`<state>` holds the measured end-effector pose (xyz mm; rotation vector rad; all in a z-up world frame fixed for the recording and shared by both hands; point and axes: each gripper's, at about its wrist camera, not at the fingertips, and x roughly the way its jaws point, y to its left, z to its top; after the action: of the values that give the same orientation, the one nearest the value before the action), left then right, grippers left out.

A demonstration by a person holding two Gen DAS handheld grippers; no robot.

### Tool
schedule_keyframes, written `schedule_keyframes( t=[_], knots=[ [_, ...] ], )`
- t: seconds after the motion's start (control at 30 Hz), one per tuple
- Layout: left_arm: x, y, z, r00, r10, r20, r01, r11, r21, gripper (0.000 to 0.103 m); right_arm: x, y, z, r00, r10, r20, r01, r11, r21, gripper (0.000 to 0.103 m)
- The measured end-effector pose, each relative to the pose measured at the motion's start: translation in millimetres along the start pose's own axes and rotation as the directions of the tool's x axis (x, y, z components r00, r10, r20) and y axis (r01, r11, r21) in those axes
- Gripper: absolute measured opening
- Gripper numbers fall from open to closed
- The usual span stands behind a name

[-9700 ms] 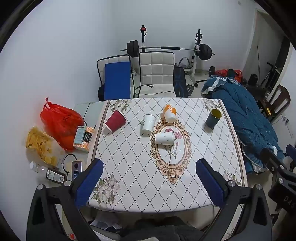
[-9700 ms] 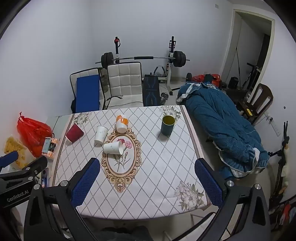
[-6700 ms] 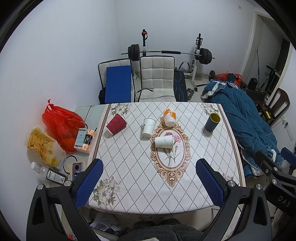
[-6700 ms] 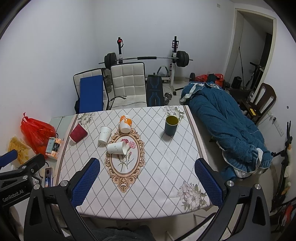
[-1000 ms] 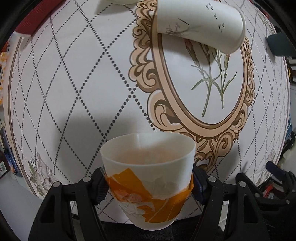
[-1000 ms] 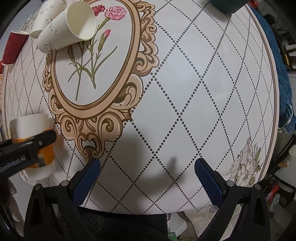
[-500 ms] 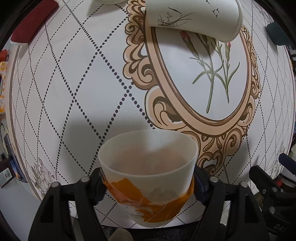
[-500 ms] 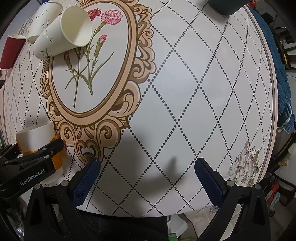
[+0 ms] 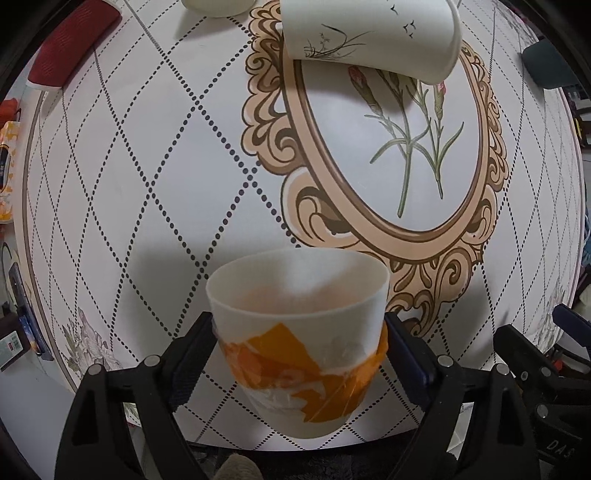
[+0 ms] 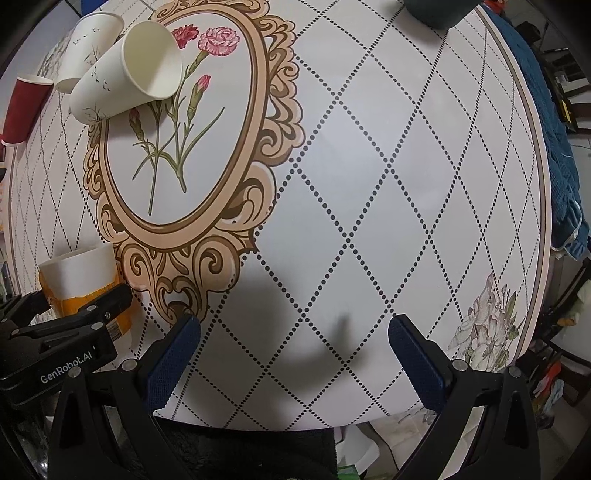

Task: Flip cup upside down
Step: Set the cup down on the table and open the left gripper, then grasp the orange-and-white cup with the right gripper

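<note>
Orange-and-white cup (image 9: pixel 301 347) sits pinched between the blue pads of the left gripper (image 9: pixel 299 354), one finger against each side of its wall, near the front edge of the table (image 9: pixel 129 177). Its mouth faces away from the camera, toward the tabletop, and the inside looks bare. From the right wrist camera the same cup (image 10: pixel 83 280) shows at far left, low over the patterned cloth beside the ornate oval frame, with the black body of the left gripper (image 10: pixel 74 325) clamped round its orange band; whether it touches the cloth cannot be told.

At the far left of the table a red cup (image 10: pixel 24 107) lies on its side. Next to it a white paper cup (image 10: pixel 88 48) printed with birds also lies tipped over, and a second bird-print cup (image 10: pixel 127 70) rests against it on its side, mouth toward the painted carnations. A dark teal cup (image 10: pixel 439 11) stands at the far edge.

Right gripper (image 10: pixel 295 350) hangs above bare cloth near the front edge, its blue-padded fingers spread wide with nothing between them.
</note>
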<state>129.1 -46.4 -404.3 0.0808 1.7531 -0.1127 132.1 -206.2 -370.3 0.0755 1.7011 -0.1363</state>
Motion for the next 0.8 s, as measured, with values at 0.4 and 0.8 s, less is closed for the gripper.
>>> schedule_keyframes(
  t=[0.4, 0.8],
  knots=[
    [-70, 21, -36, 0.996, -0.015, 0.087, 0.016, 1.0, -0.017, 0.088, -22, -3, -25, 0.998, 0.025, 0.051, -0.026, 1.0, 0.013, 0.103],
    [-125, 80, -73, 0.978, 0.008, 0.207, 0.003, 0.998, -0.056, 0.088, -80, 33, -77, 0.981, 0.116, 0.157, -0.113, 0.993, -0.028, 0.103]
  ],
)
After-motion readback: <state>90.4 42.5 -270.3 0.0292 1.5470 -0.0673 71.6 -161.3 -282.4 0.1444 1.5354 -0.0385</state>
